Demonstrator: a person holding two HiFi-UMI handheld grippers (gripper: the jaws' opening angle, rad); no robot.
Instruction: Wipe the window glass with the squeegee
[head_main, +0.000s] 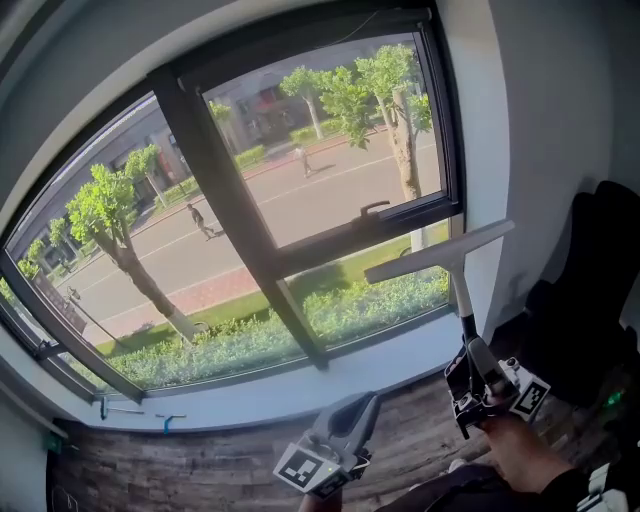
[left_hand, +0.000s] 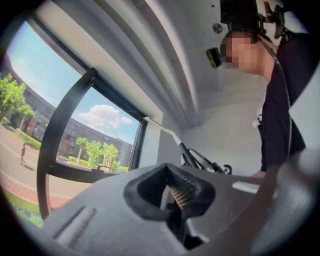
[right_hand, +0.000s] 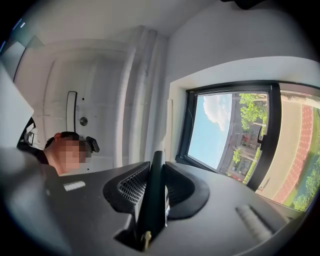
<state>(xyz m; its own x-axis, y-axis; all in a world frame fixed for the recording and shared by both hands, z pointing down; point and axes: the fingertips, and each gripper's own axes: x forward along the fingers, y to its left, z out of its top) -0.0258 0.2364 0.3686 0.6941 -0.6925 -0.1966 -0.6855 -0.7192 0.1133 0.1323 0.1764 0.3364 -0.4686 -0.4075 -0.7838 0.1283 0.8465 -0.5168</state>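
- Dark-framed window glass (head_main: 330, 190) fills most of the head view, with a street and trees outside and a white sill (head_main: 250, 400) below.
- Squeegee (head_main: 440, 252): the pale blade is raised in front of the window's lower right corner. It is tilted, right end higher, and crosses the right frame upright and the wall beside it.
- Right gripper (head_main: 474, 358): the jaws are clamped on the squeegee's dark handle (right_hand: 152, 195). The handle stands between the pads and runs up to the blade.
- Left gripper (head_main: 360, 405): low, over the floor just below the sill and apart from the squeegee. Its jaws are pressed together with nothing between them.
- No view settles whether the blade touches the glass. In the left gripper view it looks to be by the right frame edge, probably off the pane.
- Step in hand, as a judgement: bringing the blade onto the glass to start a stroke.
- No streaks or wet marks show, so progress can't be rated.
- To do it well:
  - Shift the blade left so its whole edge sits inside the frame (head_main: 215, 170).
  - Level the blade and lay the rubber flat on the pane.
  - Press evenly and pull one straight pass.
- Watch the window latch (head_main: 375, 208) and the crossbars, which will catch the blade's ends.
- Risk: the grip is far down the handle, so the blade may twist in the jaws under pressure.
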